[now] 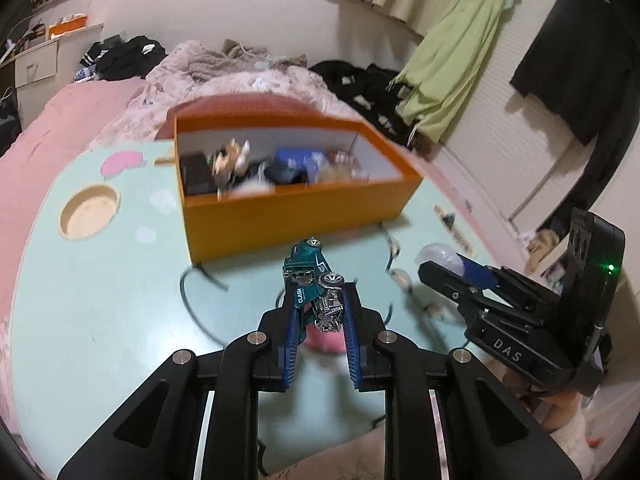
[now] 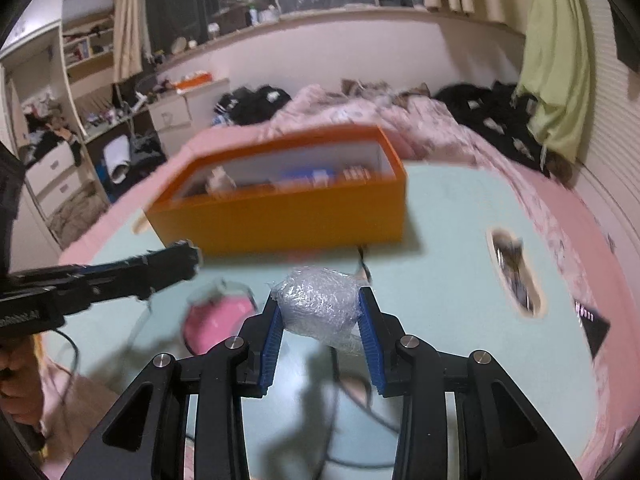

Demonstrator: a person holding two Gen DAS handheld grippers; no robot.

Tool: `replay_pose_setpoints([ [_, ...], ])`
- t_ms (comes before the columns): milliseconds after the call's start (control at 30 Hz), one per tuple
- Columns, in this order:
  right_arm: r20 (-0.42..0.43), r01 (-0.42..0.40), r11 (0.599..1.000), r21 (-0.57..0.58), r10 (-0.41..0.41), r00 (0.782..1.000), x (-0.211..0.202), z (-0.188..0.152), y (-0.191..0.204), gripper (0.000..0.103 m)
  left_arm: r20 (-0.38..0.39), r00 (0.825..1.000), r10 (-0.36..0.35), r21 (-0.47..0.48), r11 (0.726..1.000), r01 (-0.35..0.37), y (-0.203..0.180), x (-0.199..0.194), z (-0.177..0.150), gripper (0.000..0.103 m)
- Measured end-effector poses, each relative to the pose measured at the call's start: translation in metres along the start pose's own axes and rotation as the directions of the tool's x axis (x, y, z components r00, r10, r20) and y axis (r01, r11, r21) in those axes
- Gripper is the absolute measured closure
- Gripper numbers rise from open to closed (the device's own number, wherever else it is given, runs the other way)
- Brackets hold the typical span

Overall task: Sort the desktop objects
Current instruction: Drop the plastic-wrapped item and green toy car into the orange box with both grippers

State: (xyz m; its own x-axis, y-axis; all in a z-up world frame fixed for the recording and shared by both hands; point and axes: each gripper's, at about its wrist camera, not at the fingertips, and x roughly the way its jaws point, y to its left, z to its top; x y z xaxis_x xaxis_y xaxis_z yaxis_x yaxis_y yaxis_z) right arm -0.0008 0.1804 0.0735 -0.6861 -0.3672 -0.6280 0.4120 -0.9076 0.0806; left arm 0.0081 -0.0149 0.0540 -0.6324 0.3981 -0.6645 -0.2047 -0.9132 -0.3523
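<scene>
Both tools are loaded and off the counter, w/ the orange box straight ahead as the likely drop spot.

Left tool: nearly closed, pads clamped on a teal toy car. The car sits sideways at the very tips, chrome underside and one wheel facing the camera, nose sticking out past the fingers toward the box. Right tool: part open, blue pads pressed on either side of a bubble-wrapped bundle, which fills the gap between them.

Doing the step well, my read:
- The car is held only at the tips, so carry it smoothly, no wrist flicks, or it may pivot out.
- Clear the near wall of the box before lowering; it is tall and the box already holds a plush toy and other bits, blurred.
- Release over a free patch inside, low down, so the car doesn't bounce.
- Go one tool at a time; both converge on the same box and could collide.
- Mind the black cable looping on the counter under the tools.

Writing: "CLASI" or similar on the car's side, partly readable; "DAS" on the right tool's body in the left view. The lettering on the left tool's body in the right view is too blurred to read.
</scene>
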Motion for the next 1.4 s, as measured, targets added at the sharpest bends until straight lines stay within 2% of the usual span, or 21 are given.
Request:
replay_pose_setpoints([
  [100, 0.033, -0.007, 0.999, -0.039, 0.008, 0.999, -0.001, 0.034, 0.012, 0.067, 0.04, 0.999, -0.019, -0.004, 1.0, 0.019, -0.001, -0.01, 0.024, 0.082],
  [267, 0.054, 0.002, 0.999, -0.049, 0.001, 0.999, 0.016, 0.09, 0.017, 0.067, 0.121, 0.993, 0.006, -0.01, 1.0, -0.005, -0.001, -0.021, 0.075, 0.082],
  [333, 0.055, 0.018, 0.998, -0.052, -0.015, 0.998, 0.029, 0.105, 0.017, 0.067, 0.154, 0.987, 0.037, 0.0, 0.999, -0.037, -0.001, -0.017, 0.092, 0.082],
  [400, 0.042, 0.014, 0.999, -0.036, -0.012, 0.999, 0.048, 0.115, 0.014, 0.066, 0.135, 0.989, 0.059, 0.009, 0.998, -0.061, 0.004, 0.0, 0.102, 0.082],
  [433, 0.03, 0.003, 1.0, -0.02, -0.002, 1.0, 0.06, 0.117, 0.01, 0.055, 0.105, 0.992, 0.072, 0.0, 0.997, -0.072, 0.008, 0.013, 0.104, 0.081],
  [467, 0.0, 0.013, 1.0, -0.002, -0.013, 1.0, 0.074, 0.118, 0.005, 0.031, 0.065, 0.994, 0.084, -0.02, 0.996, -0.083, 0.017, 0.028, 0.104, 0.08],
  [500, -0.038, 0.036, 0.999, 0.016, -0.035, 0.999, 0.088, 0.116, 0.001, 0.023, 0.031, 0.995, 0.092, -0.039, 0.995, -0.09, 0.025, 0.041, 0.102, 0.076],
  [600, -0.119, 0.051, 0.998, 0.03, -0.047, 0.992, 0.113, 0.098, -0.012, 0.022, -0.044, 0.995, 0.092, -0.111, 0.989, -0.097, 0.05, 0.068, 0.087, 0.062],
  [667, -0.104, 0.086, 0.995, -0.055, -0.091, 0.99, 0.114, 0.085, -0.004, 0.022, 0.031, 0.992, 0.126, -0.043, 0.991, -0.125, 0.048, 0.064, 0.081, 0.051],
  [800, -0.087, 0.126, 0.992, -0.001, -0.126, 0.988, 0.105, 0.066, 0.003, 0.023, 0.019, 0.986, 0.167, 0.046, 0.985, -0.167, 0.035, 0.069, 0.078, 0.045],
  [867, -0.077, 0.101, 0.995, -0.005, -0.101, 0.992, 0.102, 0.061, 0.008, 0.023, 0.031, 0.981, 0.192, 0.055, 0.98, -0.193, 0.033, 0.069, 0.076, 0.043],
  [933, -0.065, 0.09, 0.996, -0.014, -0.091, 0.994, 0.098, 0.061, 0.01, 0.026, 0.083, 0.979, 0.188, 0.046, 0.98, -0.192, 0.031, 0.057, 0.072, 0.043],
  [1000, 0.012, 0.108, 0.994, -0.005, -0.108, 0.994, 0.074, 0.056, 0.013, 0.026, 0.16, 0.976, 0.15, 0.052, 0.986, -0.16, 0.024, 0.036, 0.063, 0.043],
  [1067, 0.07, 0.095, 0.995, -0.006, -0.095, 0.993, 0.044, 0.043, 0.018, 0.026, 0.205, 0.968, 0.148, 0.06, 0.985, -0.163, 0.016, 0.01, 0.049, 0.036],
  [1100, 0.081, 0.108, 0.994, -0.003, -0.108, 0.991, 0.032, 0.033, 0.019, 0.024, 0.194, 0.965, 0.177, 0.058, 0.98, -0.191, 0.012, -0.001, 0.038, 0.022],
  [1133, 0.072, 0.121, 0.993, 0.012, -0.121, 0.99, 0.02, 0.021, 0.019, 0.02, 0.171, 0.964, 0.203, 0.059, 0.975, -0.215, 0.01, -0.005, 0.027, 0.017],
  [1200, 0.045, 0.104, 0.993, 0.049, -0.106, 0.993, 0.01, 0.0, 0.015, 0.017, 0.103, 0.969, 0.225, 0.068, 0.97, -0.232, 0.008, -0.002, 0.008, 0.017],
  [1300, -0.03, 0.159, 0.986, 0.05, -0.158, 0.987, 0.019, -0.007, 0.013, 0.017, -0.026, 0.97, 0.244, 0.05, 0.969, -0.242, 0.014, 0.026, -0.016, 0.017],
  [1333, -0.056, 0.16, 0.986, 0.049, -0.158, 0.986, 0.025, -0.005, 0.012, 0.016, -0.056, 0.963, 0.263, 0.043, 0.965, -0.26, 0.015, 0.036, -0.02, 0.017],
  [1367, -0.086, 0.162, 0.986, 0.042, -0.158, 0.984, 0.03, -0.005, 0.014, 0.009, -0.096, 0.953, 0.286, 0.033, 0.958, -0.284, 0.018, 0.047, -0.021, 0.017],
  [1400, -0.138, 0.174, 0.985, 0.021, -0.169, 0.976, 0.042, -0.004, 0.017, 0.006, -0.101, 0.939, 0.328, 0.041, 0.945, -0.325, 0.019, 0.054, -0.021, 0.017],
])
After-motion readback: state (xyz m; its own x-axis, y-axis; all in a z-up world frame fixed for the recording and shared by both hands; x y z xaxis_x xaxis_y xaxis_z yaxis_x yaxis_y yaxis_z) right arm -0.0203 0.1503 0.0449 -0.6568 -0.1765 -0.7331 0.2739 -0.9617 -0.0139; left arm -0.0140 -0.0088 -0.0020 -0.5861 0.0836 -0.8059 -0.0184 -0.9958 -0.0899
